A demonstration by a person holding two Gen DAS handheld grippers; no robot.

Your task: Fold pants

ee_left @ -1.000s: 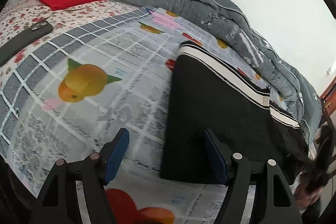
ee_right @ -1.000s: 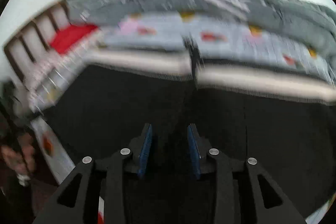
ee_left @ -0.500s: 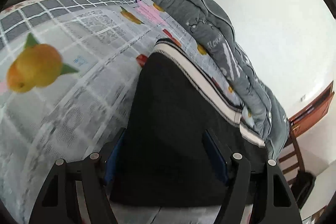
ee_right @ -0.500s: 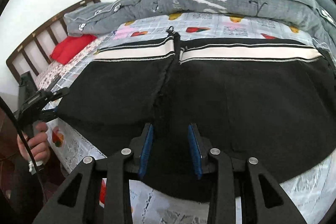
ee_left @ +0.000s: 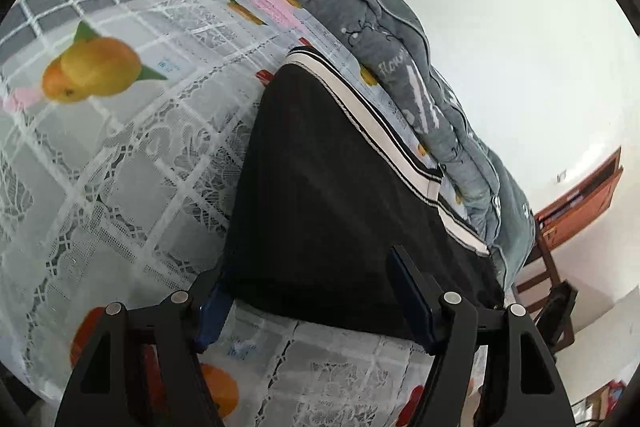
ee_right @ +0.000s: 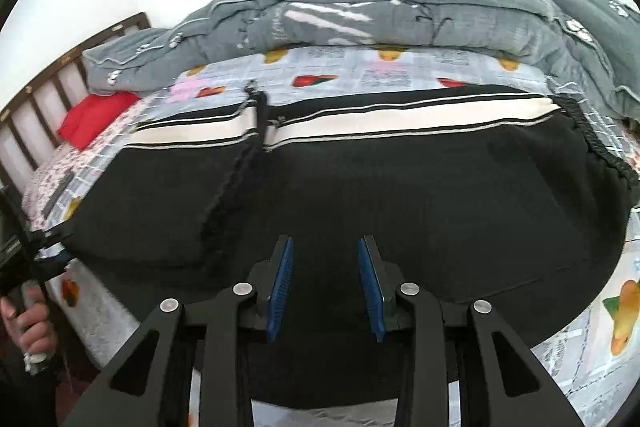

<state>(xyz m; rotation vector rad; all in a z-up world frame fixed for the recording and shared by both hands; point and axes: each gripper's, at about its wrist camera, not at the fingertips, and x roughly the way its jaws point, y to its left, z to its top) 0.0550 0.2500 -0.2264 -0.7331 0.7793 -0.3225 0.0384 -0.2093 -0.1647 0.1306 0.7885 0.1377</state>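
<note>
— What lies around the pants (ee_right: 360,195)?

— They're spread flat on the bed, on a bedsheet (ee_left: 132,155) printed with grey checks, lace-like panels and fruit. Behind them a quilted grey comforter (ee_right: 380,15) is heaped along the wall side. A red pillow (ee_right: 94,117) sits near the slatted wooden headboard (ee_right: 36,107), and a brown wooden shelf (ee_left: 580,195) hangs on the white wall.

— And the fabric itself?

— Matte black and soft-looking, with a cream-and-black striped band (ee_right: 400,121) along the far edge and a gathered, ribbed edge at the right end. A dark seam runs across the middle.

— The claws?

— The left claw (ee_left: 316,301) is spread wide, blue pads straddling the near corner of the pants; its left finger (ee_left: 212,311) lies at the cloth's edge. The right claw (ee_right: 325,287) stands parted over the near hem, nothing between its pads. In the right wrist view a hand (ee_right: 28,323) grips the other handle at the bed's left end.
</note>
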